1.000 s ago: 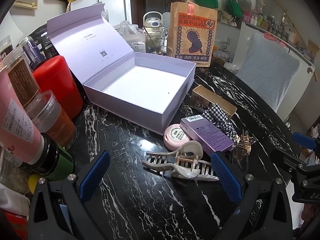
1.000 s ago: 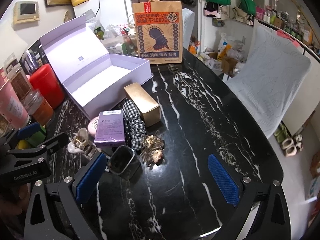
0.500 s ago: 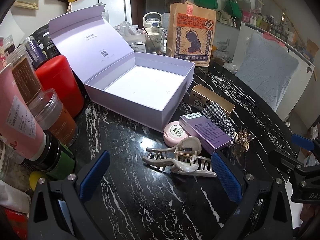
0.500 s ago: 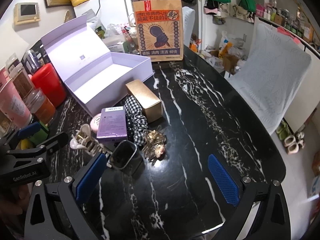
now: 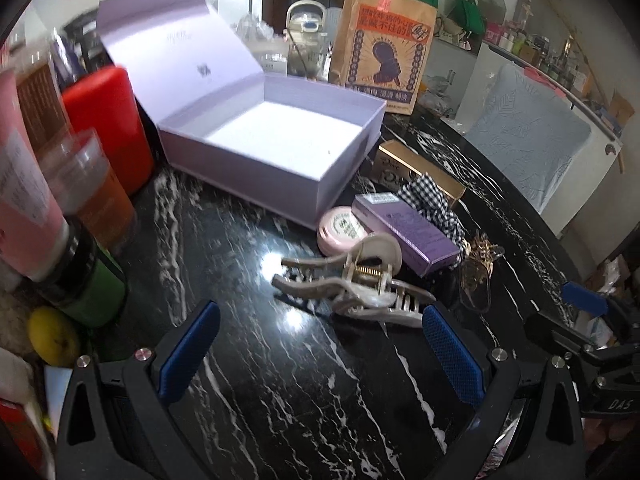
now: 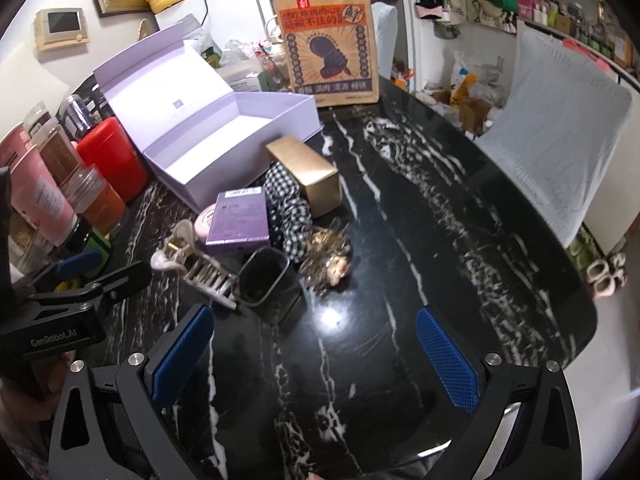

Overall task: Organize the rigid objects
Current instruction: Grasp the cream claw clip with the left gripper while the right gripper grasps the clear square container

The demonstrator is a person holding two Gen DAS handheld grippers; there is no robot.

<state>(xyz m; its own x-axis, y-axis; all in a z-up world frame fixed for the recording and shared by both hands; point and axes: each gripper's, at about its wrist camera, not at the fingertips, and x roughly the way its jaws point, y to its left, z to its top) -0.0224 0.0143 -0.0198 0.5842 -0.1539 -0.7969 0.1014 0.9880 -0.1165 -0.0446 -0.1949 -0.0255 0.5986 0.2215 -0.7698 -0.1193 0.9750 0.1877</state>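
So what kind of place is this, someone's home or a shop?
Probably a lived-in home, likely a dining area: a black marble table crowded with jars, a white fridge behind it, and slippers on the floor.

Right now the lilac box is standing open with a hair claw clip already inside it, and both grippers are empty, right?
Not quite. The lilac box is open but empty; the hair claw clip lies on the black table in front of it, as the left wrist view shows. Both the left gripper and right gripper are empty.
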